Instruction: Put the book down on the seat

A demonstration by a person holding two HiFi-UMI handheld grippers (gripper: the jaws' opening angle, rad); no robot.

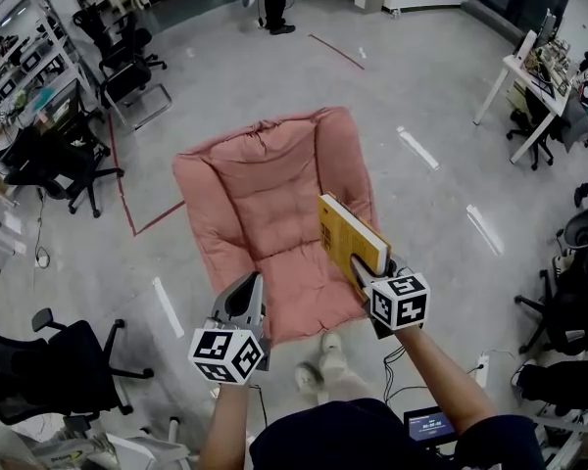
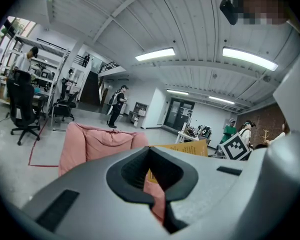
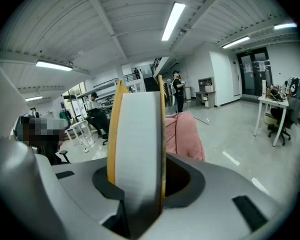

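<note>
- Evidently the book [image 1: 351, 233] is not yet down: it is in the air over the right-hand side of the seat [image 1: 265, 213], near the front edge, and seems clear of the cushion.
- The right tool [image 1: 365, 267] has its jaws clamped on the book's near end, one pad on each yellow cover. In the right gripper view the white page edges [image 3: 137, 134] fill the gap between the jaws of the right tool [image 3: 137, 184].
- Holding it by one end like this looks like a way to keep the rest free to meet the cushion first.
- The book stands on edge, covers upright. Its long axis runs out from the tool, away from the person and toward the back of the seat, with the far end tipped a little upward.
- The left tool [image 1: 247, 287] hangs over the front edge of the seat, left of the book, and carries nothing. Its jaws stand slightly apart, and only pink fabric shows through the gap in the left tool [image 2: 152, 176].
- To my eye it is simply kept out of the way.
</note>
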